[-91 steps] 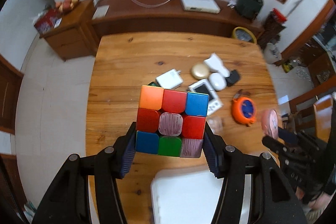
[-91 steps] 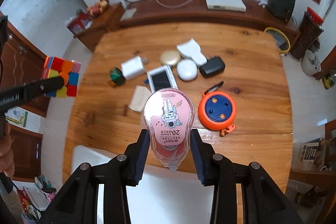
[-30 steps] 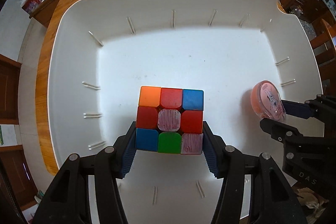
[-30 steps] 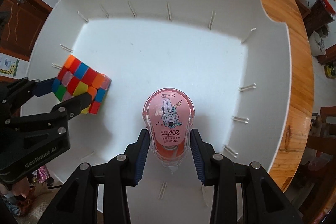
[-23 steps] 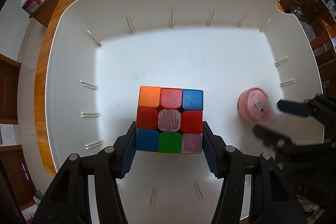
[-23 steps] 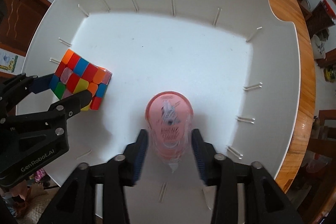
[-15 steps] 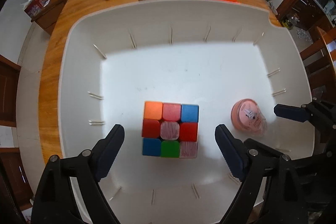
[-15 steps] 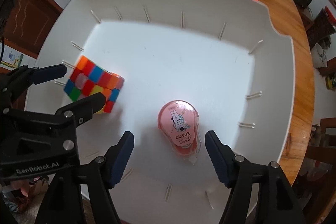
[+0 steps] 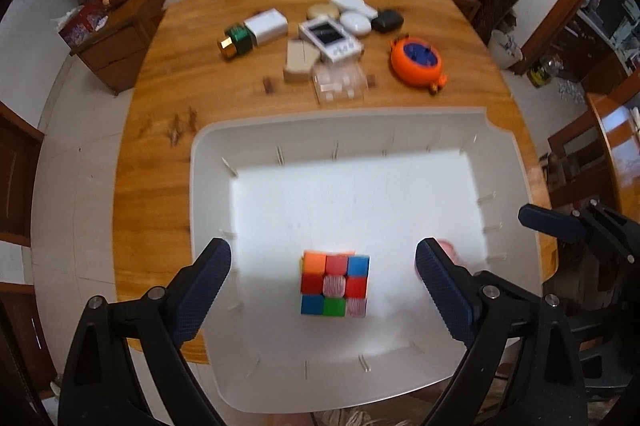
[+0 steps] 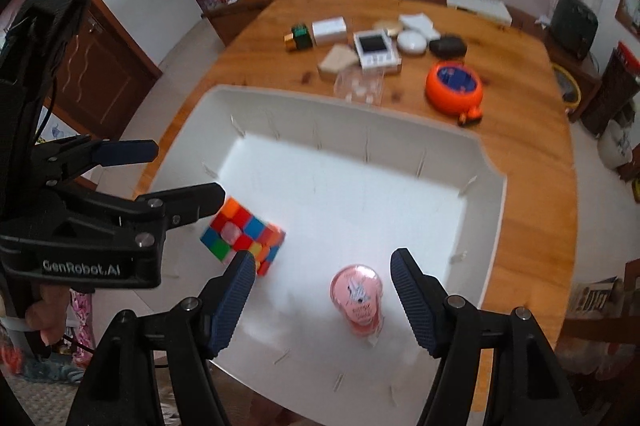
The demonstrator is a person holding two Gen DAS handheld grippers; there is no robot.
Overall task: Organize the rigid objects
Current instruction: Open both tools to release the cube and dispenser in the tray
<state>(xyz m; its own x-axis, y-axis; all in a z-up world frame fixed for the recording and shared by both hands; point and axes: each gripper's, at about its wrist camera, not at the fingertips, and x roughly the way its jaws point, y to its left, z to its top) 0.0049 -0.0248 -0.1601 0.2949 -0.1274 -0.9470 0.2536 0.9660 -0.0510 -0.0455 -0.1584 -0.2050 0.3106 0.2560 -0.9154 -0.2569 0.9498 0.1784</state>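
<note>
A multicoloured puzzle cube (image 9: 334, 284) (image 10: 240, 240) rests on the floor of the white bin (image 9: 340, 116) (image 10: 320, 98). My left gripper (image 9: 322, 246) (image 10: 186, 172) hangs above it, jaws opening wide and clear of the cube. To the cube's right, a pink correction-tape dispenser (image 10: 357, 300) lies flat on the bin floor. In the left wrist view that dispenser (image 9: 450, 250) is mostly hidden behind a finger. My right gripper (image 10: 323, 257) is open above the dispenser and touches nothing.
Beyond the bin, the wooden table (image 9: 180, 86) holds an orange reel (image 9: 416, 60), a white device with a screen (image 9: 330, 38), a green and gold bottle (image 9: 236, 42), a white charger (image 9: 266, 25), a clear plastic box (image 9: 340, 82) and a black case (image 9: 386, 21).
Both grippers opened and let go, the left of the cube and the right of the pink dispenser. Both then rose away from the bin, leaving the two objects on its floor.
</note>
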